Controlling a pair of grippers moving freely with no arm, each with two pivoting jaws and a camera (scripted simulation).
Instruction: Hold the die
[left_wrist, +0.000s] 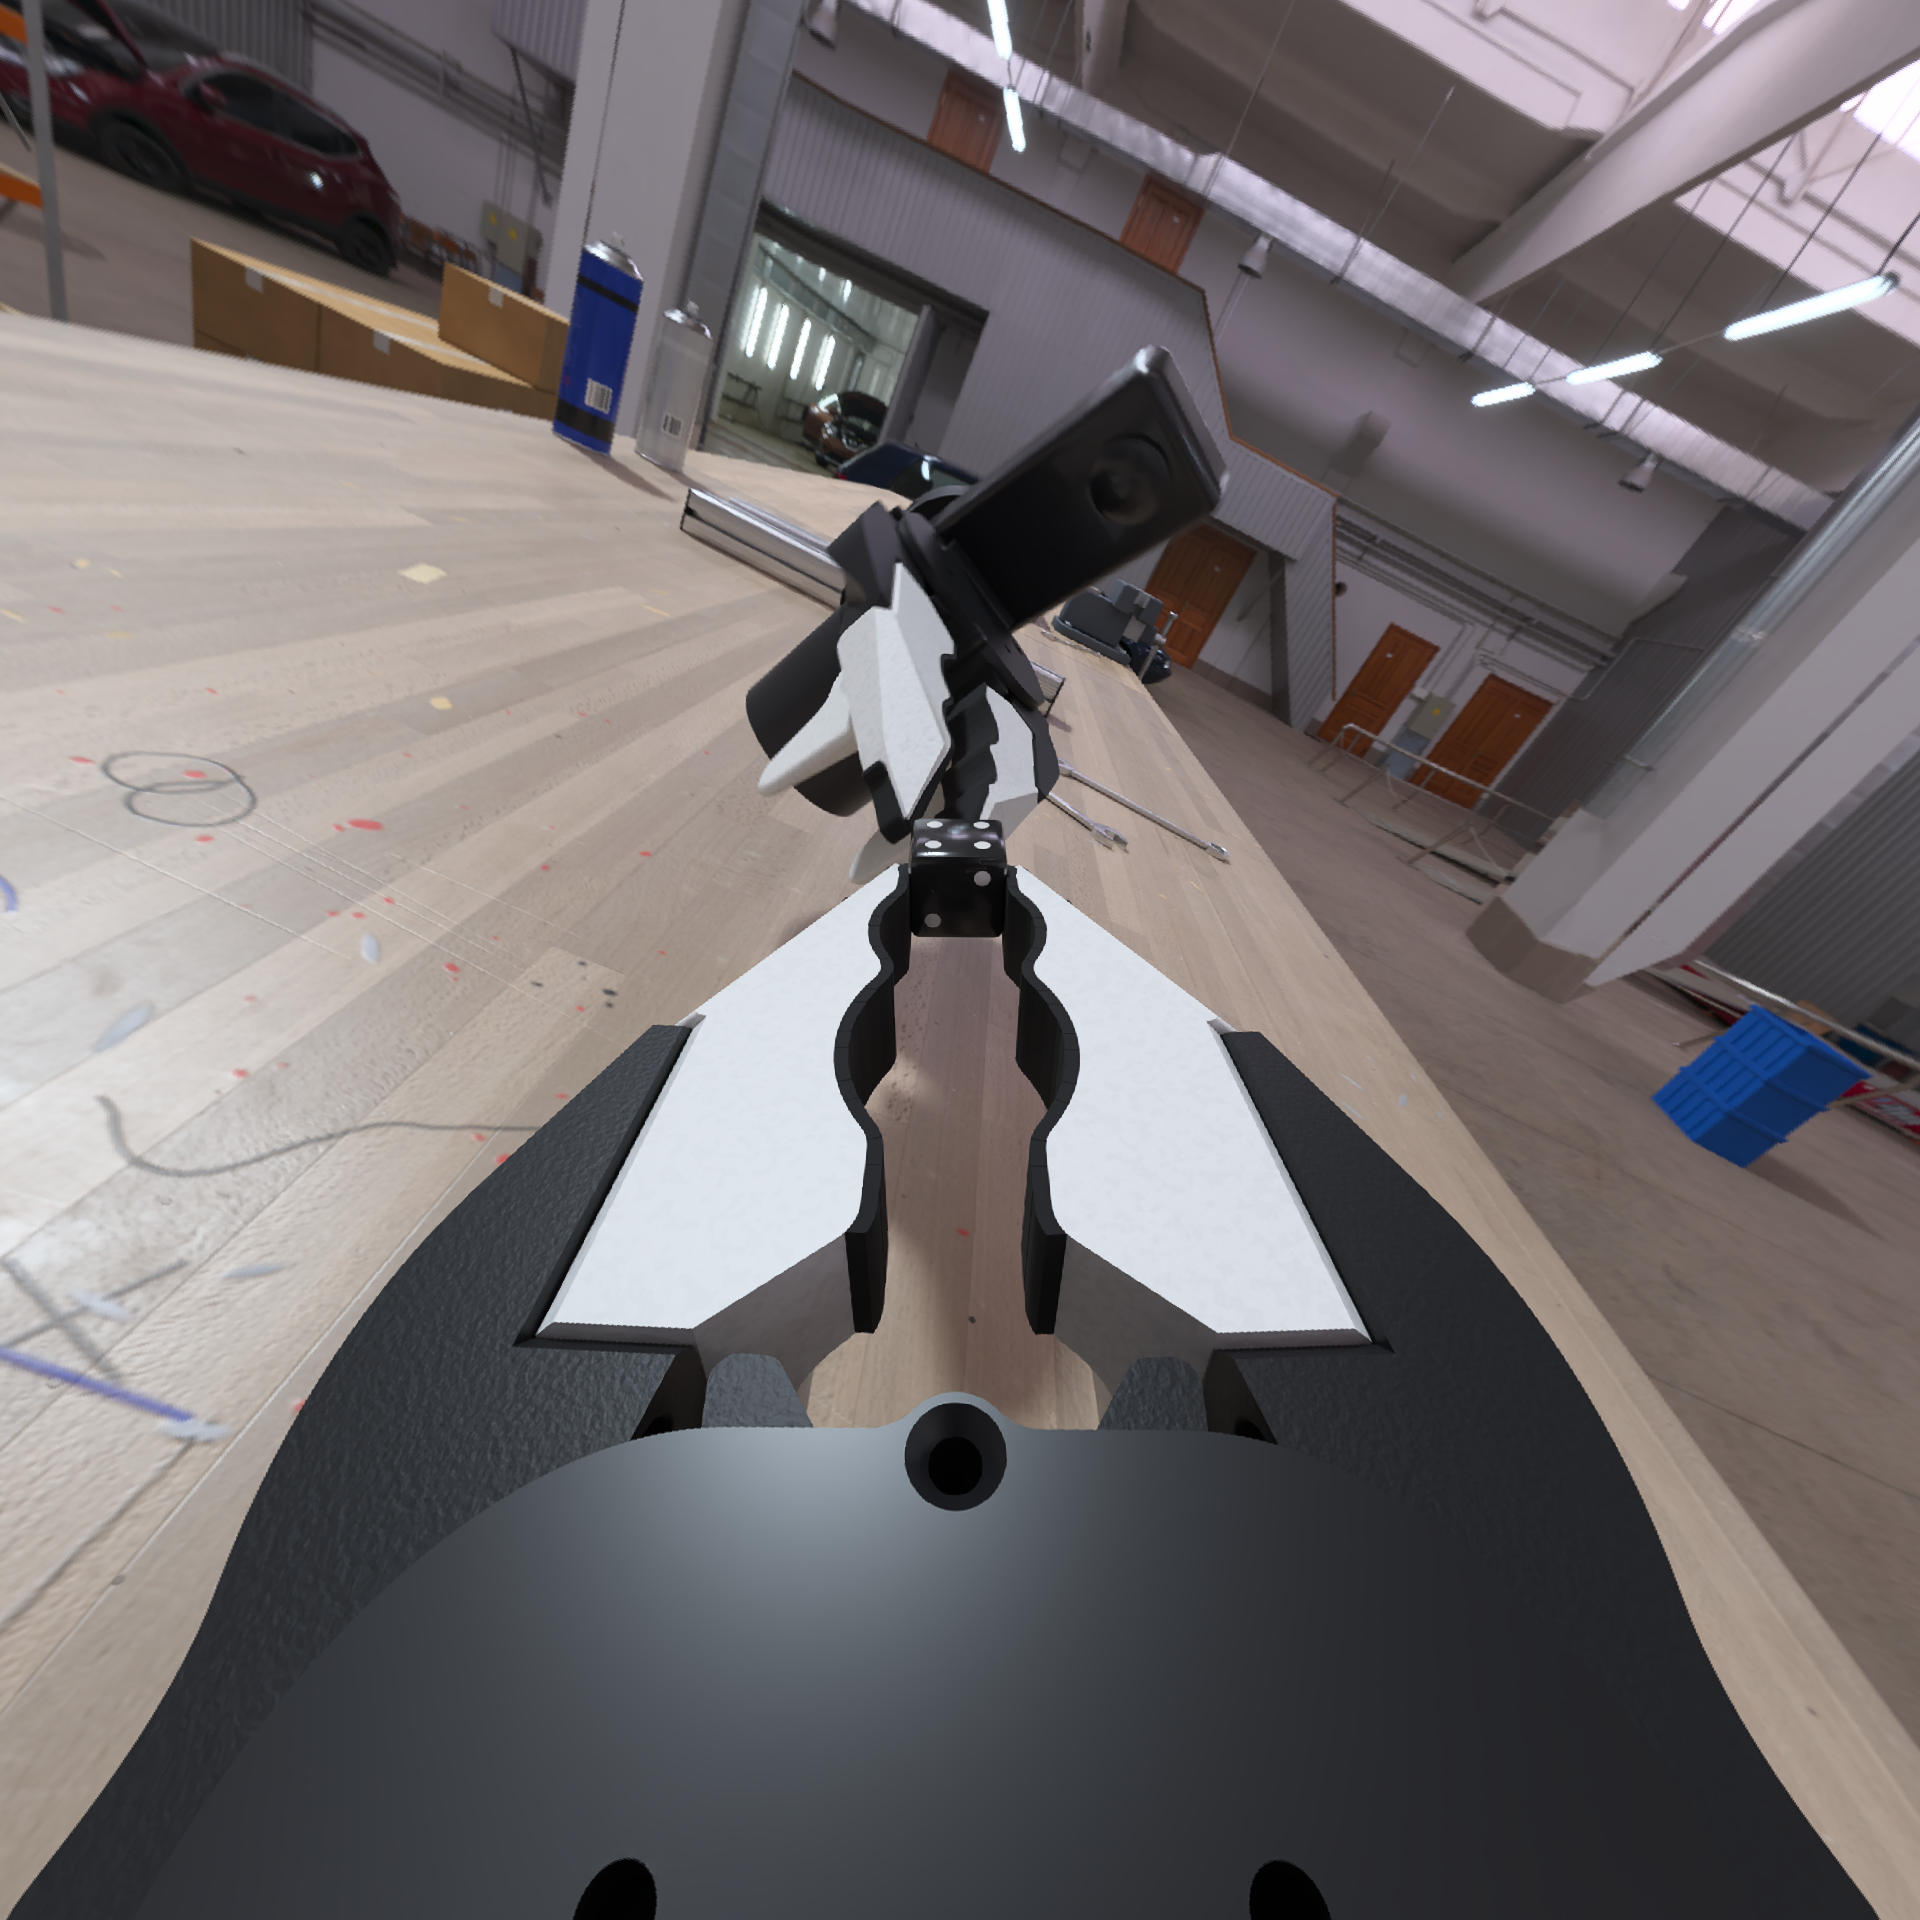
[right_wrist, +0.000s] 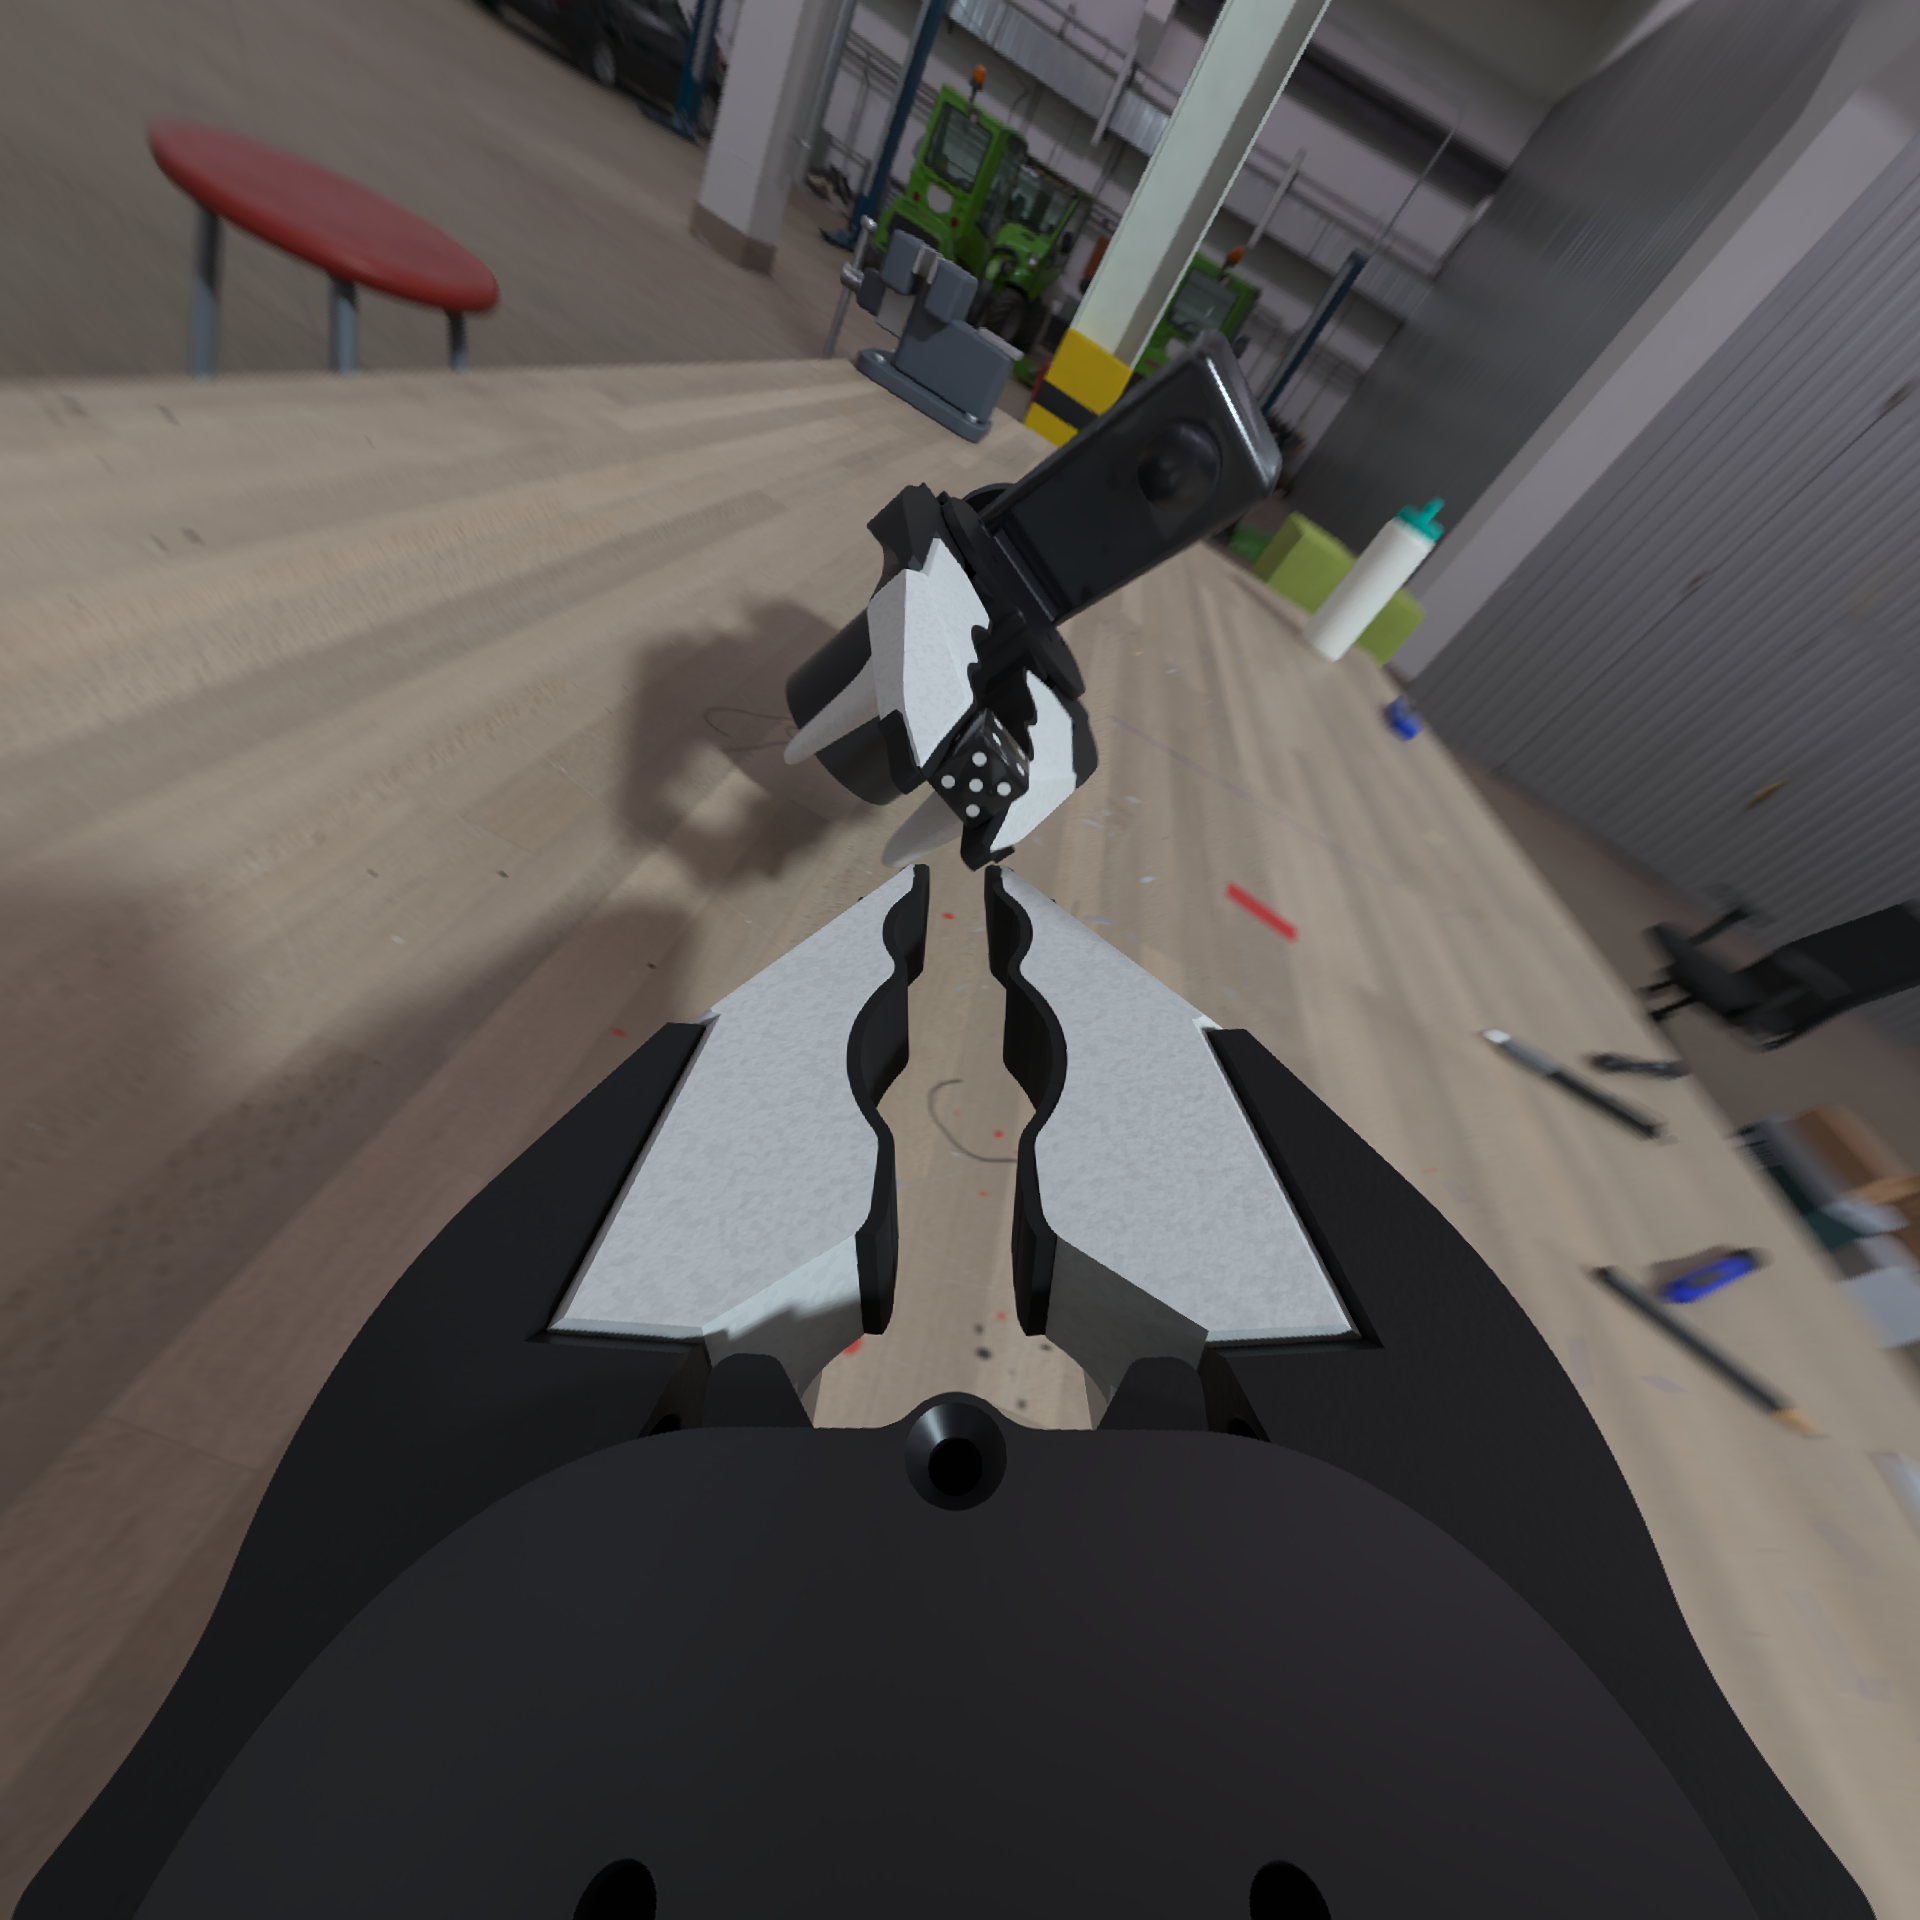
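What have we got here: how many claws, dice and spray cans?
Claws: 2, left claw and right claw
Dice: 1, the die, pinched by the left claw
Spray cans: 2, blue can and silver can
Total: 5

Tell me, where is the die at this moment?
The die sits clamped at the tips of the left gripper, above the wooden table; the right gripper is just in front of it, not touching.
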